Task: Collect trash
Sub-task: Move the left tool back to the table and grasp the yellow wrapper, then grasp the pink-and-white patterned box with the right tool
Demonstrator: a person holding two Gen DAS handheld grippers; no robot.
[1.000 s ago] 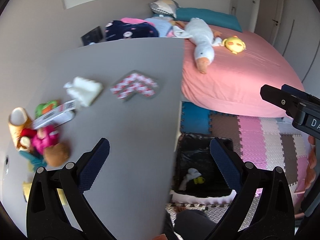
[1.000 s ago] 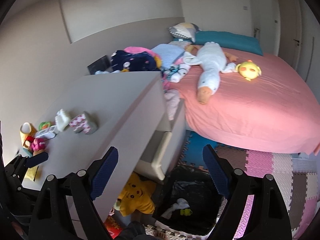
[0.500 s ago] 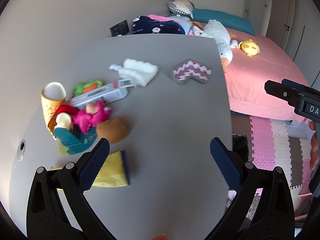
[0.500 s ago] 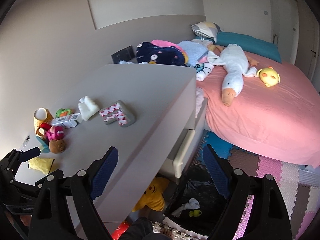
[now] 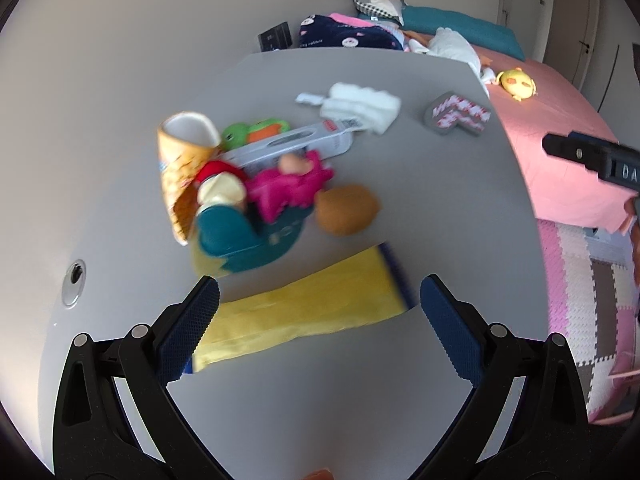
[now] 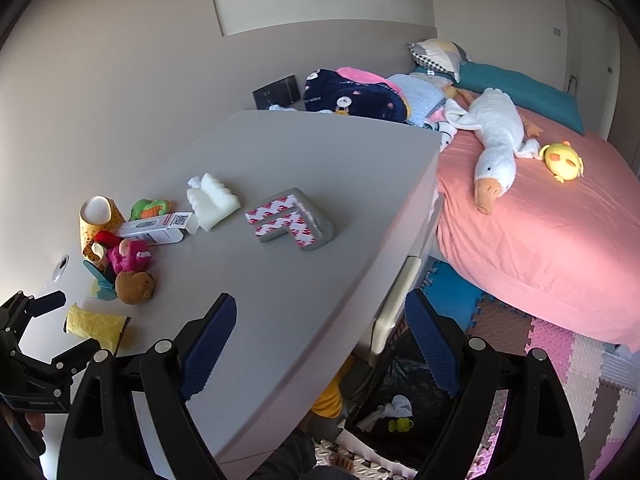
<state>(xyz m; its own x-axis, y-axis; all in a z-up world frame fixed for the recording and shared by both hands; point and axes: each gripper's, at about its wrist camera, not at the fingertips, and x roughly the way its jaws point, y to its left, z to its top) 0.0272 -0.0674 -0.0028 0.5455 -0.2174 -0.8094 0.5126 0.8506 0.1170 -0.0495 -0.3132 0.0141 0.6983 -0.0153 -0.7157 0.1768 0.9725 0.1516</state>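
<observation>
The left gripper (image 5: pixel 319 312) has swung away from the black-lined trash bin (image 6: pixel 404 408) on the floor and back over the grey worktop (image 5: pixel 420 216), where it now hangs low above a flat yellow wrapper (image 5: pixel 304 312); a second ago its camera looked across the worktop edge straight into the bin. That shift suggests one drop is done and the next piece of trash has been chosen. Its blue fingers (image 5: pixel 188 328) stand wide apart, empty, framing the wrapper on either side without touching it. The right gripper (image 6: pixel 320 344) hovers over the near corner of the worktop, above the bin, its fingers equally spread and holding nothing. Other likely trash waits farther along: a crumpled white tissue (image 6: pixel 212 200), an opened white carton (image 6: pixel 156 232) and an L-shaped foam corner guard (image 6: pixel 292 220), beside a cluster of small toys (image 6: pixel 128 264) and a paper cup (image 6: pixel 96 216). The bin already holds a white scrap and something small and yellow-green. The wrapper lies flat, so pinching it by an edge looks the likeliest approach.
</observation>
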